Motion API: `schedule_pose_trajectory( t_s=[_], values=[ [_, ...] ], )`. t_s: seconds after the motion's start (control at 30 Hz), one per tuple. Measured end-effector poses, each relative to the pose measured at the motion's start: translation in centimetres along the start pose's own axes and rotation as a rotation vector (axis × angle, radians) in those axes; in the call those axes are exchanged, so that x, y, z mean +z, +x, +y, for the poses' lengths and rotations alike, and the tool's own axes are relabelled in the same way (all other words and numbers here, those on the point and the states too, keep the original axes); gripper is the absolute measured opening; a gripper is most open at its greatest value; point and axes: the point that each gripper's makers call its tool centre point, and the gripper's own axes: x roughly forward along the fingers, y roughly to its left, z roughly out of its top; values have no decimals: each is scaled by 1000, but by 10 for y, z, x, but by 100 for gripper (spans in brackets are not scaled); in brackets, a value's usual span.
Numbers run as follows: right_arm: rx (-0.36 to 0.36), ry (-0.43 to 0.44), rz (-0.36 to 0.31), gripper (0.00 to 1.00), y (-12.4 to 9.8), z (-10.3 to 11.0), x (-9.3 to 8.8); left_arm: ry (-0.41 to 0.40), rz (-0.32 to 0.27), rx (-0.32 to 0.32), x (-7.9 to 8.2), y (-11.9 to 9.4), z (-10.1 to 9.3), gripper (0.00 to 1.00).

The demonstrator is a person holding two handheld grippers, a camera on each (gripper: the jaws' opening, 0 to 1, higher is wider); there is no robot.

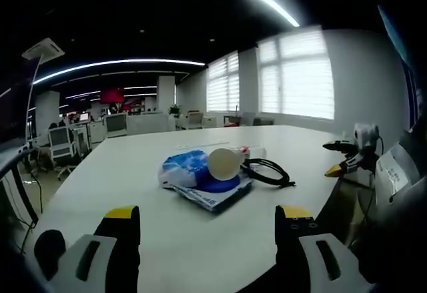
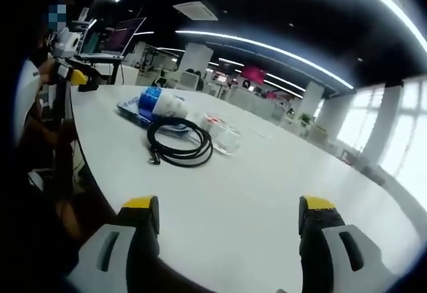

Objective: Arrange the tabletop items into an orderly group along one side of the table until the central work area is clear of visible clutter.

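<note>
A small heap lies mid-table. In the left gripper view it holds a blue-and-white packet (image 1: 181, 168), a cream cup (image 1: 225, 162) on its side, a blue disc (image 1: 217, 185) and a flat printed pack (image 1: 220, 198) beneath. A coiled black cable (image 1: 268, 171) and a clear container (image 1: 254, 151) lie just to the right. My left gripper (image 1: 208, 214) is open and empty, well short of the heap. The right gripper view shows the cable (image 2: 179, 143), the clear container (image 2: 225, 137) and the packet (image 2: 155, 102) ahead. My right gripper (image 2: 229, 206) is open and empty over bare table.
The white table (image 1: 133, 173) is large with a curved edge (image 2: 87, 146). My right gripper (image 1: 341, 159) shows at the table's right edge. My left gripper (image 2: 75, 75) shows at far left, beside a person's sleeve. Office chairs and desks stand beyond.
</note>
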Motion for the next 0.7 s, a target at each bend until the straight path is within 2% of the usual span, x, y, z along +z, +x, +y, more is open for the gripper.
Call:
schedule_pose_trajectory(
  t_s=[0.17,0.33,0.5,0.7],
  values=[
    [3,-7,11,82,0,2,-3,-5,-7,10,0,-2,2,83],
    [7,44,11,81,2,-1,-6,-7,-11,12,1,-3,4,83],
    [39,89,21,77,4,3,-10,-8,4,7,-2,-1,2,83],
    [18,130,14,79,4,-1,-12,-9,-18,17,3,-2,4,83]
  ],
)
